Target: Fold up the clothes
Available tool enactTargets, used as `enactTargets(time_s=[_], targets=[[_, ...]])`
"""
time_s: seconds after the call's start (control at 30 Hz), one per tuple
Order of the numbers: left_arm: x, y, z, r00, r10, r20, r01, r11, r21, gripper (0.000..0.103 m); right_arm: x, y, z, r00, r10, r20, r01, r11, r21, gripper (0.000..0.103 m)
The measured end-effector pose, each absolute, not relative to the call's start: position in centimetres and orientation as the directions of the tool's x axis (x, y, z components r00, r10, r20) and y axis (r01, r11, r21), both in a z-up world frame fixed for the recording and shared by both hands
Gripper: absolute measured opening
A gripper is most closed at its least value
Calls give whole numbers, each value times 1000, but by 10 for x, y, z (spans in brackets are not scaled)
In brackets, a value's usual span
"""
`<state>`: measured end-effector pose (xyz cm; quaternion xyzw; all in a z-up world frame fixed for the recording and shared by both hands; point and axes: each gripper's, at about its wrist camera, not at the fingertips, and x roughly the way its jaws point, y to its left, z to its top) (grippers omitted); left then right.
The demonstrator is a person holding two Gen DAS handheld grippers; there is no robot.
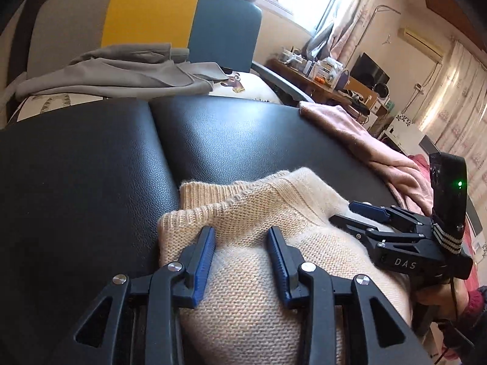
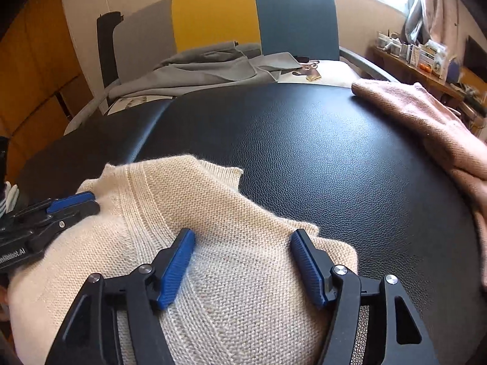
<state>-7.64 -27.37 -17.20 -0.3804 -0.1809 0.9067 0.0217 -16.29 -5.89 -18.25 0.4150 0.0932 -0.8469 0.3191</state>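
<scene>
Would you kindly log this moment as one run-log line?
task: fold clothes | left gripper: open over cream sweater | right gripper: open over the same | surface: black cushion | pink garment: aside

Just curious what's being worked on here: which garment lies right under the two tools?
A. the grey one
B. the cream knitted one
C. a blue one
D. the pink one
B: both the left tool and the right tool sit open over the cream knitted sweater; the pink garment lies off to the side.
</scene>
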Motion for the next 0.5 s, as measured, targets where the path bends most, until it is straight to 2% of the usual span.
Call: enactTargets(time_s=[0.17, 0.33, 0.5], targets=[[-42, -288, -139, -759, 118, -640, 178, -908, -379, 39, -165, -58, -182, -457, -464, -759, 616, -781, 106, 69], [10, -264, -114, -785, 150, -600, 97, -928, -359, 41, -167, -56, -181, -446, -467, -763, 615, -780, 117, 70], [20, -223, -129, -726, 152, -670, 64, -956, -286, 41, -164, -45, -165, -442, -478, -759, 582, -797, 162, 72]])
